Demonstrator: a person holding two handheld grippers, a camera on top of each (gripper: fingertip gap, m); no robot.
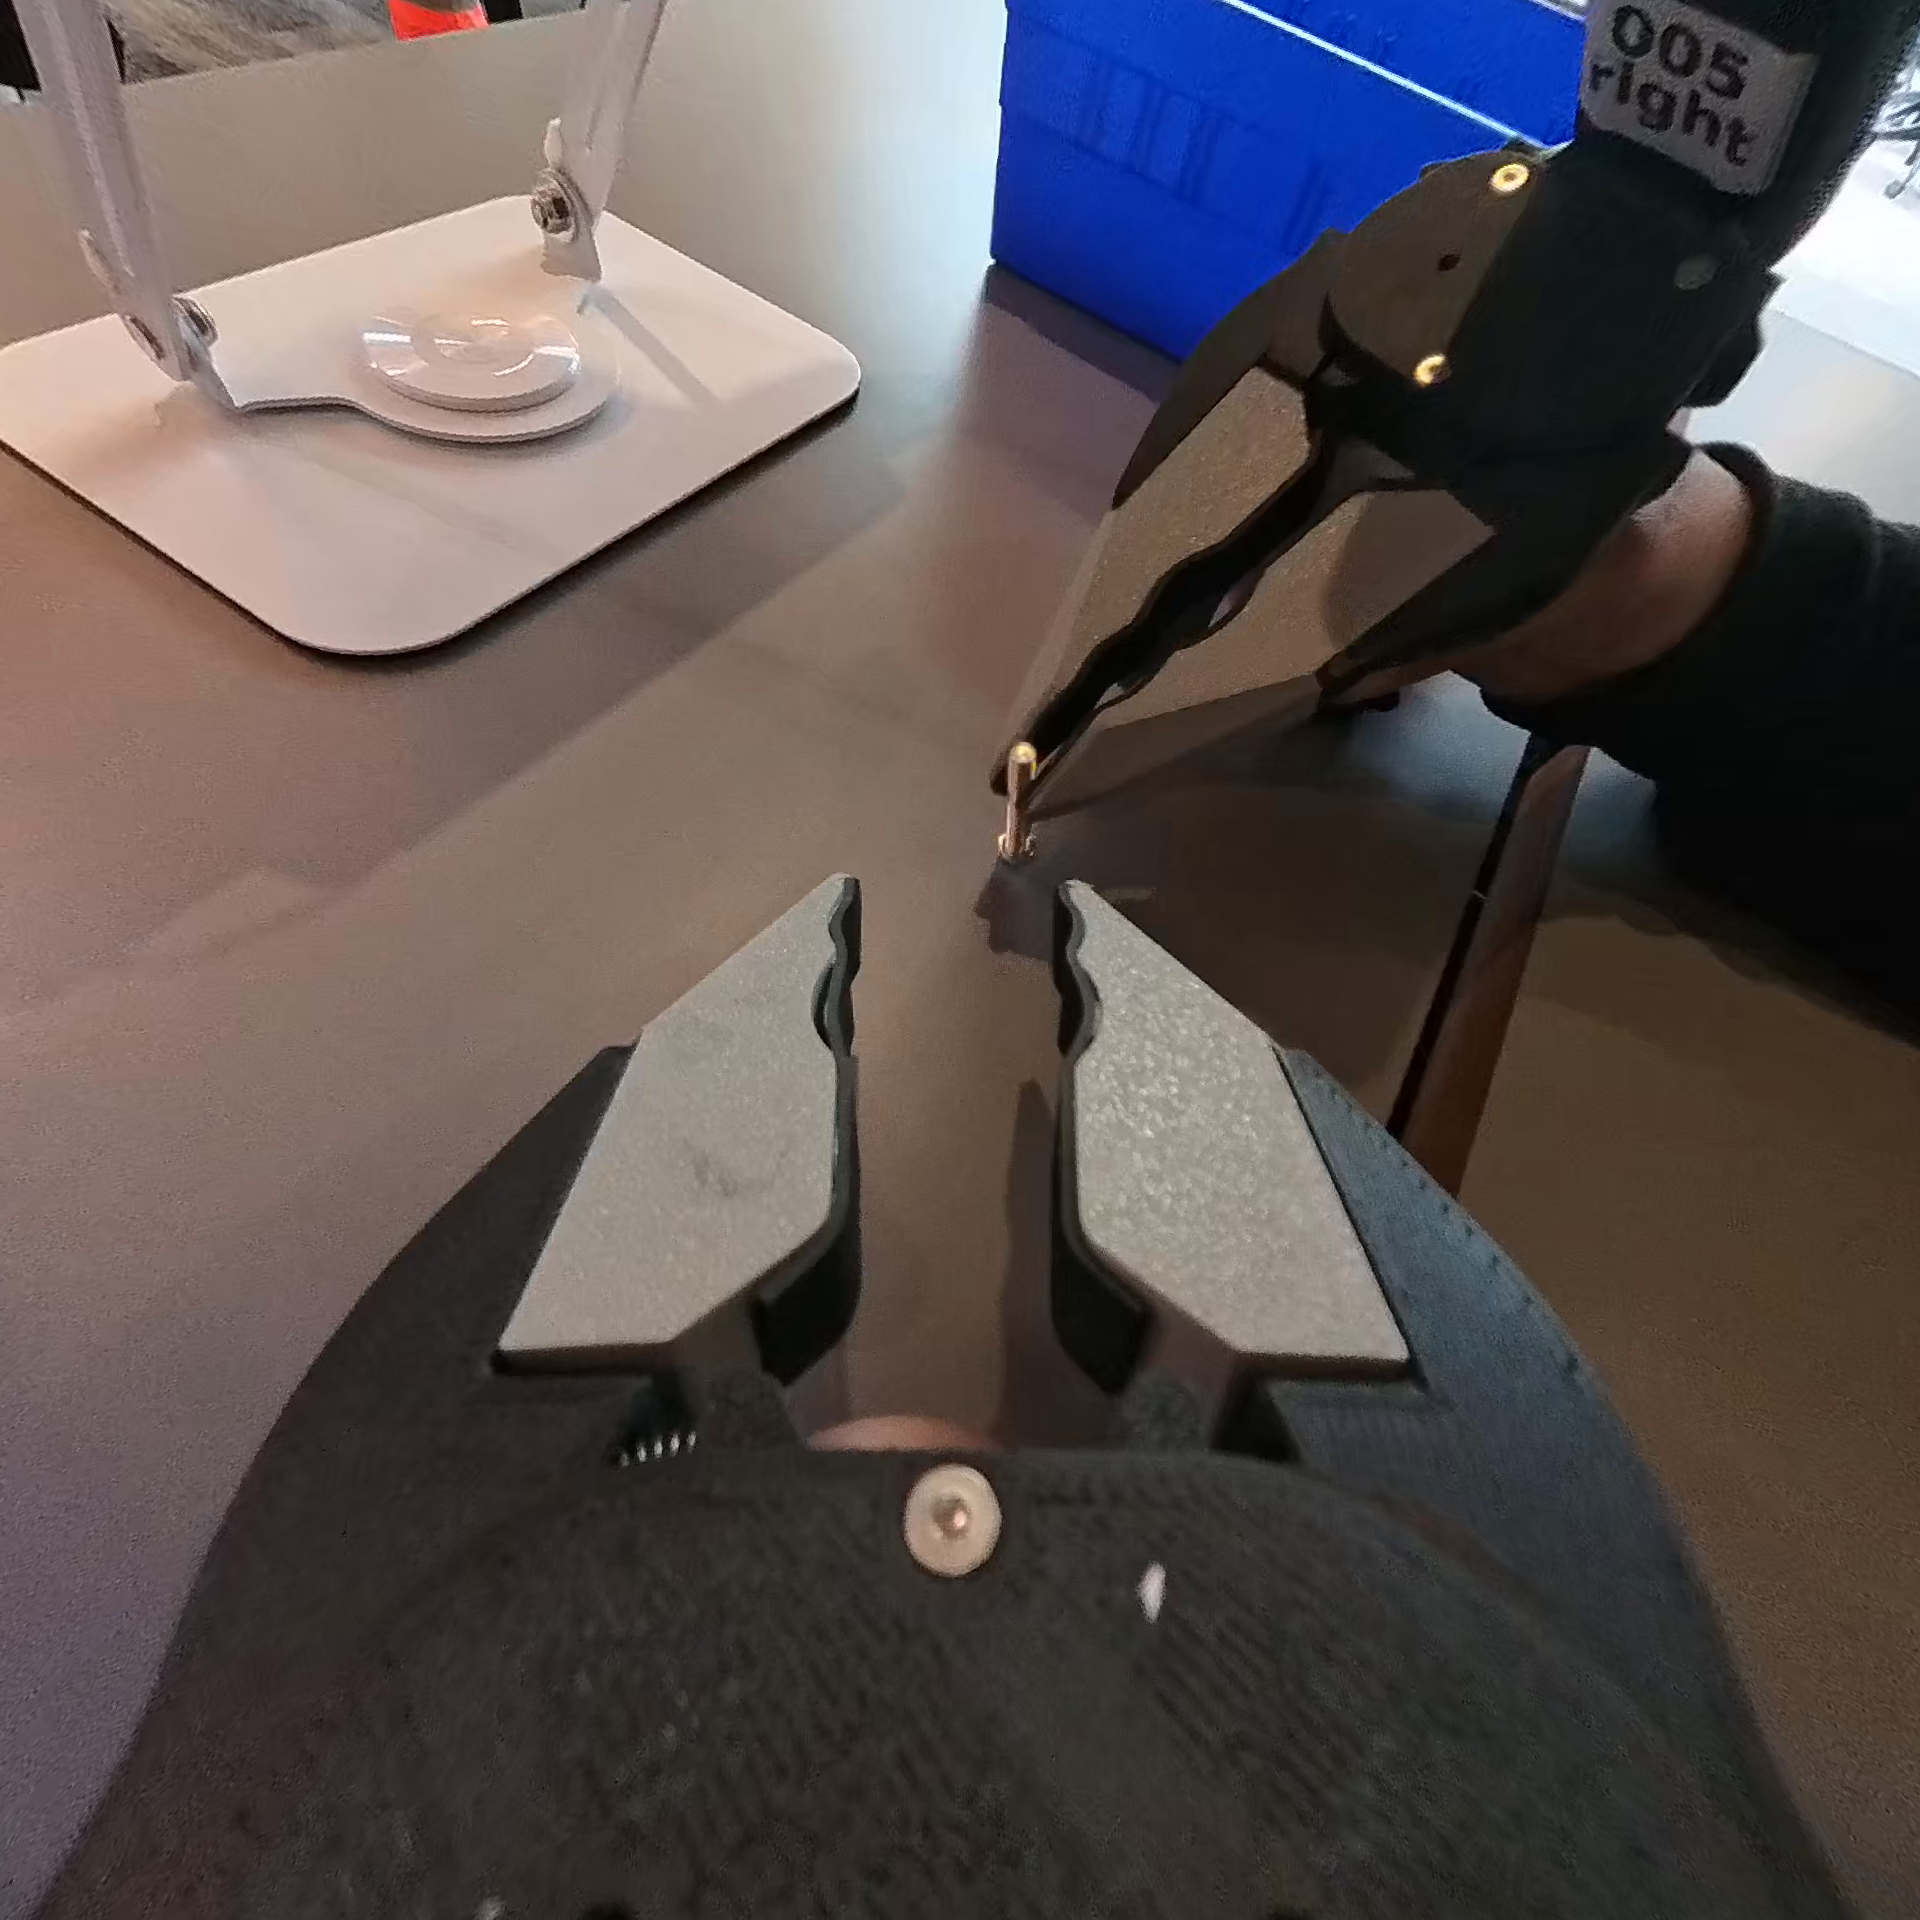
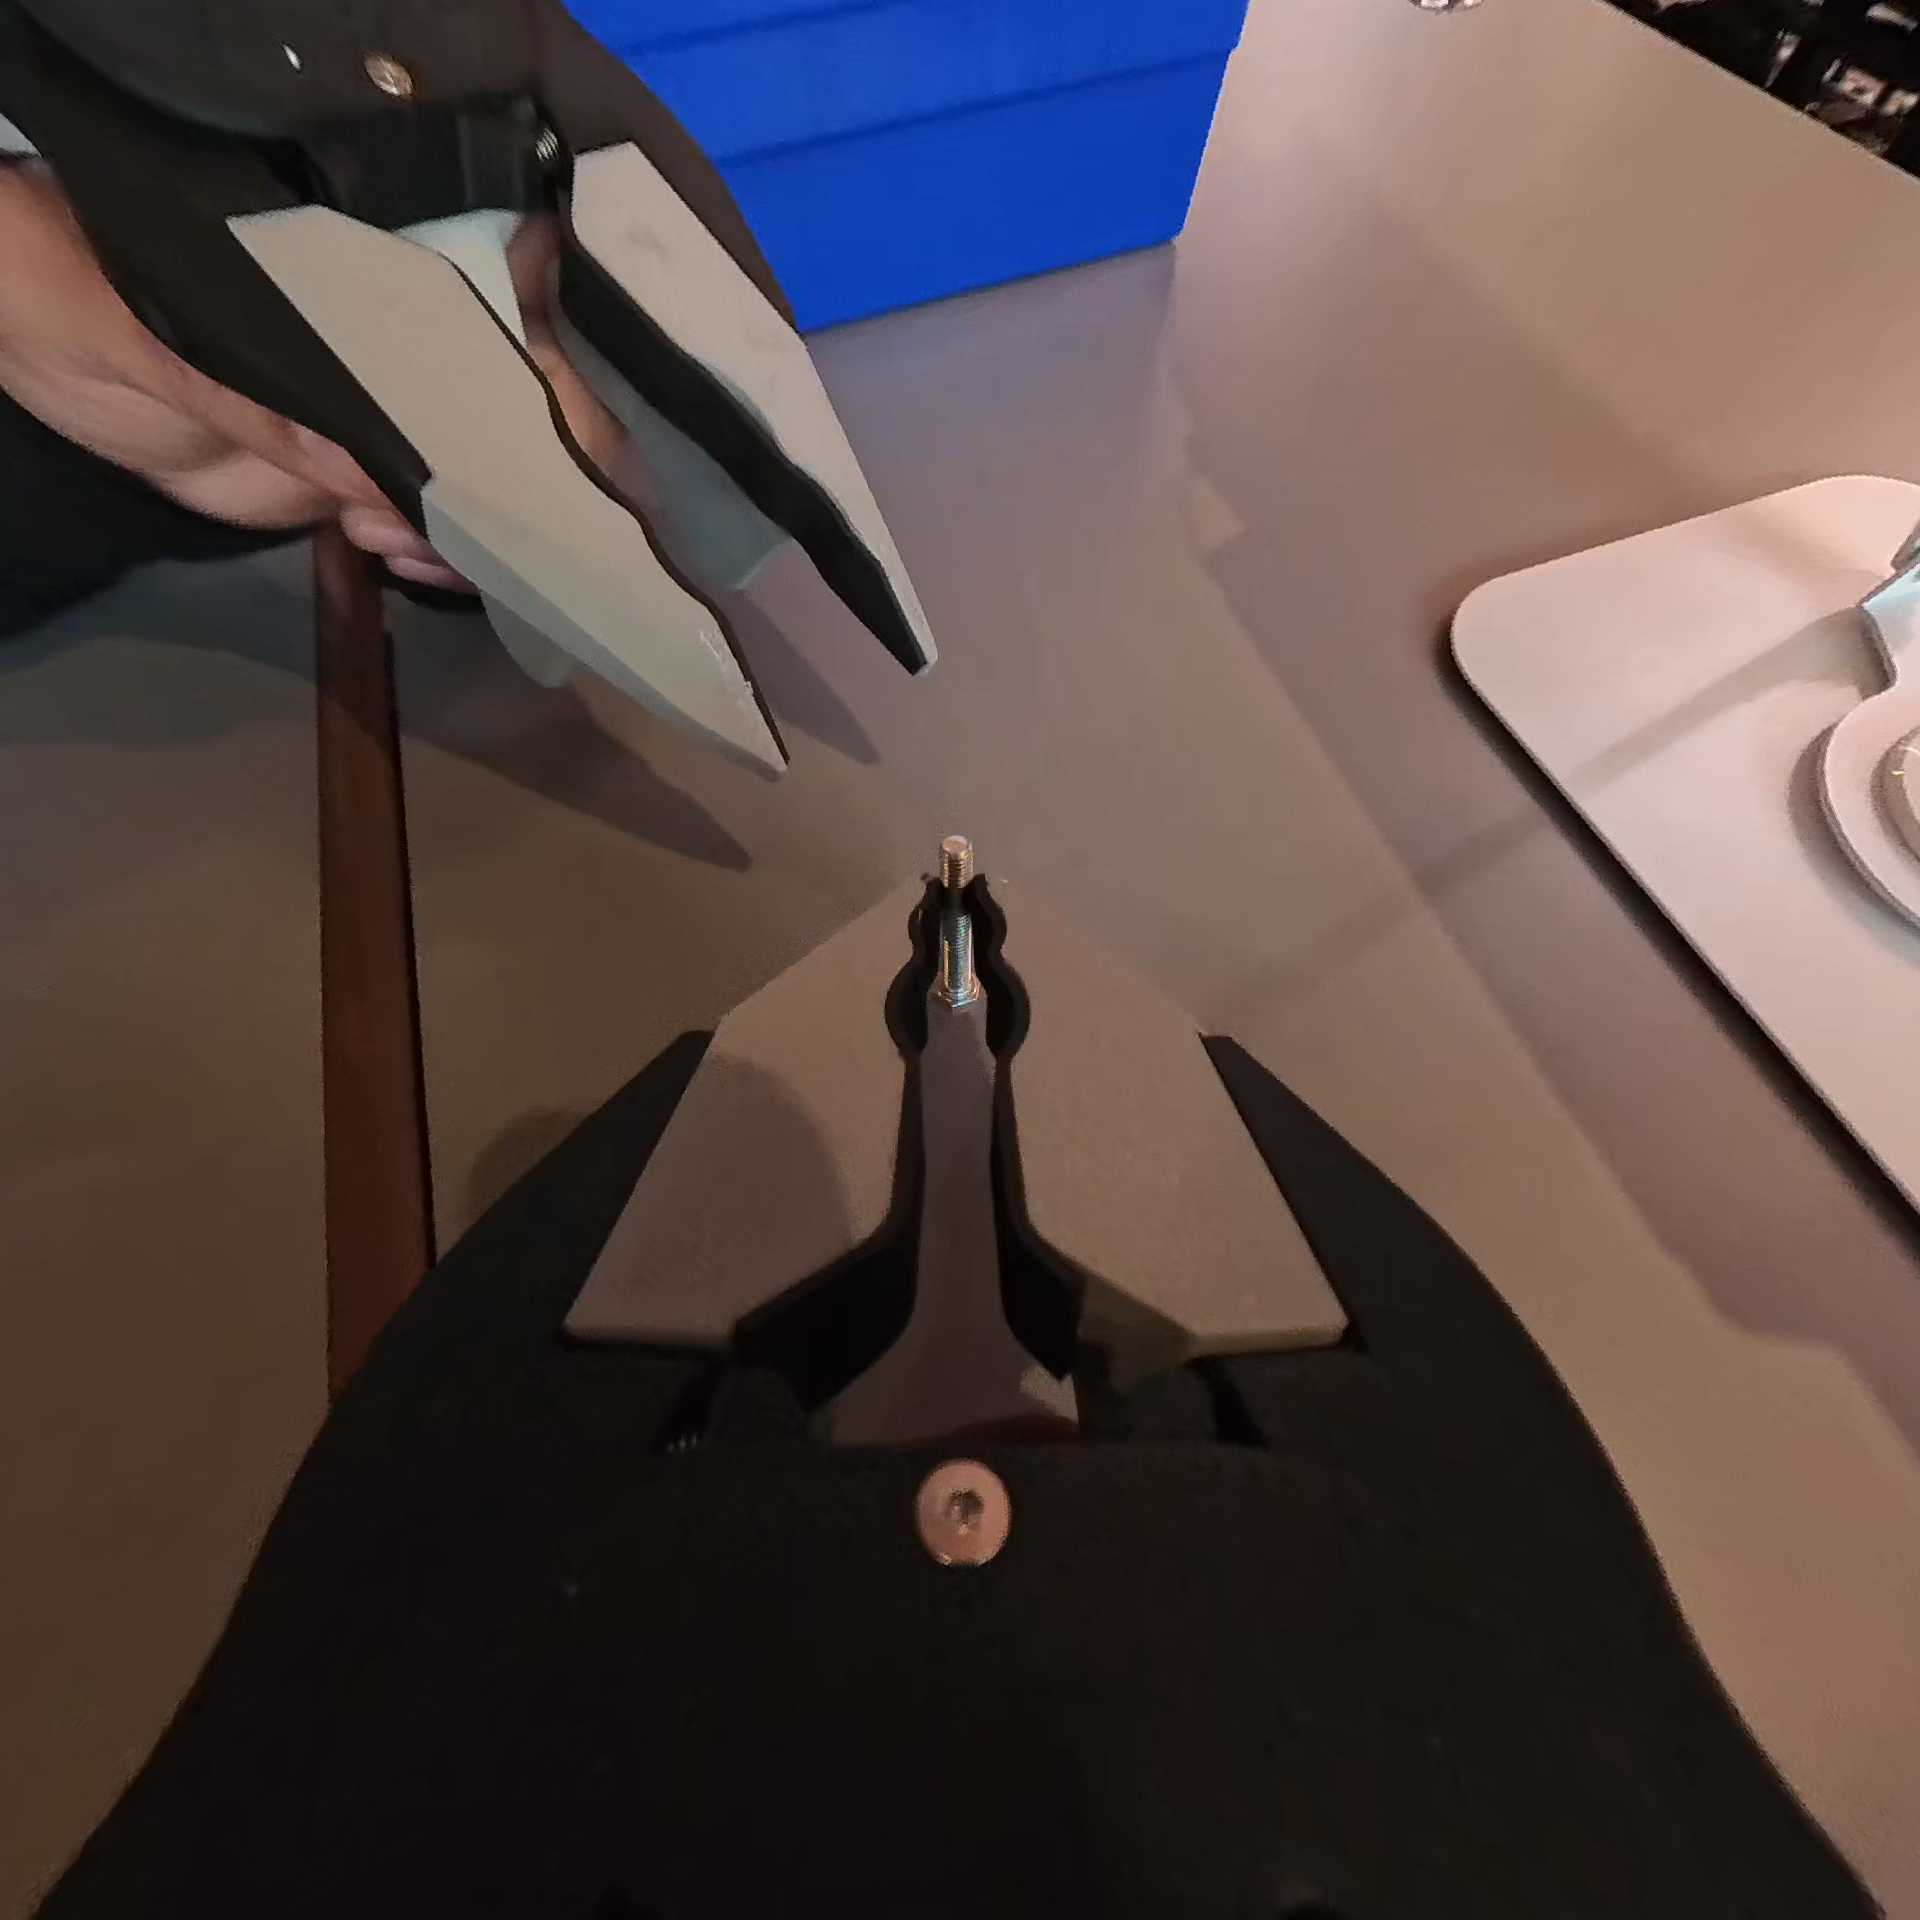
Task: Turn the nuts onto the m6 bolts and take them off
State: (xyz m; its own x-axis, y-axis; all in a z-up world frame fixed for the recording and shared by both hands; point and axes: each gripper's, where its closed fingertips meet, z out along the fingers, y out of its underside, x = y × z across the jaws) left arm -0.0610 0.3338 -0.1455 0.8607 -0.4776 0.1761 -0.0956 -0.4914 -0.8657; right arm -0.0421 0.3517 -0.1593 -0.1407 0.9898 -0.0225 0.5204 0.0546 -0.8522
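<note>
My right gripper (image 2: 956,894) is shut on a silver m6 bolt (image 2: 955,940) near its threaded end; the thread tip pokes out past the fingertips and the hex head sits back between the fingers. In the left wrist view the same bolt (image 1: 1018,795) stands about upright in the right gripper (image 1: 1031,774), its lower end close to the table. My left gripper (image 1: 958,909) is open and empty, just short of the bolt. In the right wrist view the left gripper (image 2: 852,717) hangs open at the upper left. I see no nut.
A blue bin (image 1: 1226,166) stands at the back of the grey table (image 1: 416,935). A white stand base (image 1: 436,436) with metal legs lies to one side. A dark wooden strip (image 2: 369,935) runs along the table edge. A person's hand (image 2: 156,416) holds the left gripper. Only a small space, under 4 cm, lies between the two pairs of fingers.
</note>
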